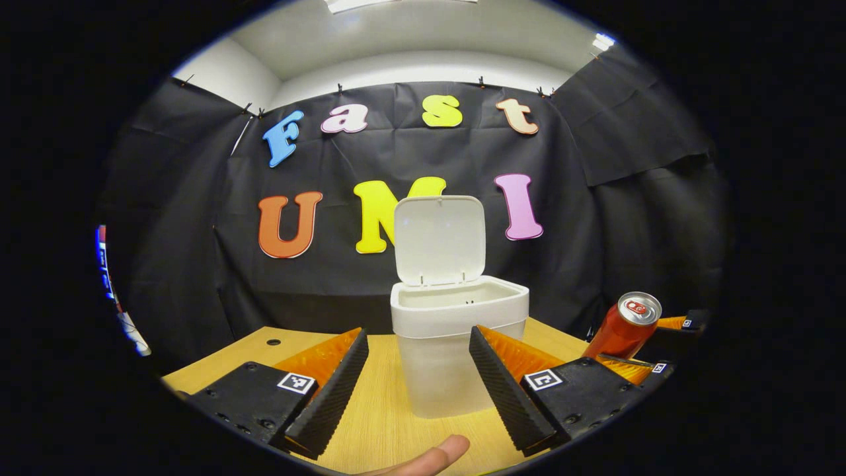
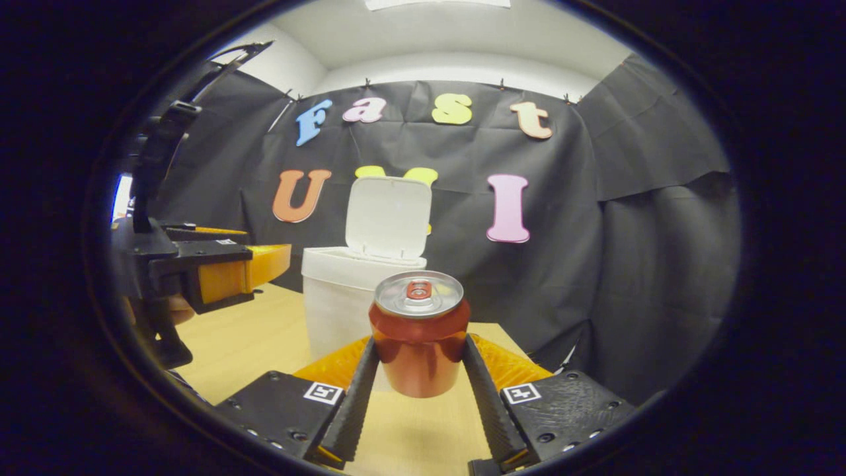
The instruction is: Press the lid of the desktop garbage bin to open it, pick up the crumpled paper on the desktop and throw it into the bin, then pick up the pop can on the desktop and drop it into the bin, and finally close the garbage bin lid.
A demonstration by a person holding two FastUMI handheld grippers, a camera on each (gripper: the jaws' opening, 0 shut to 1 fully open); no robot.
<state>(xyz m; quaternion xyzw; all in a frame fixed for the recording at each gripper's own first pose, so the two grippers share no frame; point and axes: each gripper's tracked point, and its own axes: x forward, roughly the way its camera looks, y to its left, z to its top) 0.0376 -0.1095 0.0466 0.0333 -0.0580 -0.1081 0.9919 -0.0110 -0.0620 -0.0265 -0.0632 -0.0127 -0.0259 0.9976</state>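
Light wooden surface point(image 1: 377, 423) carries a white plastic desktop bin point(image 1: 456, 344) near its back edge, hinged lid point(image 1: 439, 239) flipped straight up; can't tell what's inside, just the bare inner wall. The red aluminium pop can point(image 2: 419, 340) is off the surface, upright, pinched between the right gripper point(image 2: 419, 396) jaws. Left gripper point(image 1: 418, 390) jaws are spread, nothing between them.
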